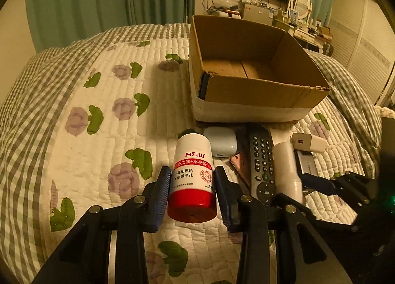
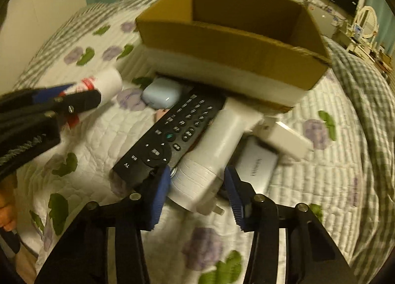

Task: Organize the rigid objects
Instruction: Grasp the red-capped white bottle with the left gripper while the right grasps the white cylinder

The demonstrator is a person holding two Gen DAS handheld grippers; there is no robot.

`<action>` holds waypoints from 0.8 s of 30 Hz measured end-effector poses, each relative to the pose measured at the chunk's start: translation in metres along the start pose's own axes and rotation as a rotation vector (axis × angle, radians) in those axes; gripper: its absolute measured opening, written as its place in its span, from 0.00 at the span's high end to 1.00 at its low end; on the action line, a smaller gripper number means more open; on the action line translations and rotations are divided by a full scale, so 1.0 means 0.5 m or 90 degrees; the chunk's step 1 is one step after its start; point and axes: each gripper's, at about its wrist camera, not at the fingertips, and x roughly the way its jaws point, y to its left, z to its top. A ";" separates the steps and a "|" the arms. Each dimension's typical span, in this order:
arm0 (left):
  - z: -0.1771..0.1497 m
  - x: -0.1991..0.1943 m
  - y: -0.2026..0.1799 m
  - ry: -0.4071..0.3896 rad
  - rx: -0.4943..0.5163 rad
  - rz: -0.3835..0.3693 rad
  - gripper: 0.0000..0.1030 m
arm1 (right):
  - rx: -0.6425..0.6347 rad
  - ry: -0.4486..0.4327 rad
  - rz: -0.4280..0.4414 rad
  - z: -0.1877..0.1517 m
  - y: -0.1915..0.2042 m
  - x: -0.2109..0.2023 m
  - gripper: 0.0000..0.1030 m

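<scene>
Pads of the left gripper (image 1: 192, 197) press both sides of a white bottle with a red cap (image 1: 193, 177), which lies on the quilted bed (image 1: 98, 135), cap toward the camera; the jaws are closed on it. The right gripper (image 2: 197, 185) has its blue pads on either side of a white cylindrical device (image 2: 212, 160) in the pile; its jaws are narrowed around it, though blur hides whether the right pad touches. Only the left view shows the cardboard box's (image 1: 254, 91) bare floor; only the right view shows a plug prong on the white device and the person's hand at the frame's left edge. A black remote (image 2: 170, 140), pale earbud case (image 2: 161, 93) and silver power bank (image 2: 256, 170) lie before the box. Both grippers point steeply downward.
</scene>
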 end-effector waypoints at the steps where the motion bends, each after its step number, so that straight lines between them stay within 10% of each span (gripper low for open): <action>1: -0.001 0.002 0.002 0.001 -0.001 0.002 0.64 | -0.005 0.001 -0.010 0.003 0.007 0.008 0.55; 12: -0.008 0.009 0.004 0.011 -0.003 -0.004 0.64 | -0.093 0.043 -0.092 0.026 0.065 0.060 0.51; 24: 0.019 -0.049 0.000 -0.019 -0.009 -0.030 0.64 | -0.030 -0.060 -0.050 0.035 0.026 -0.067 0.53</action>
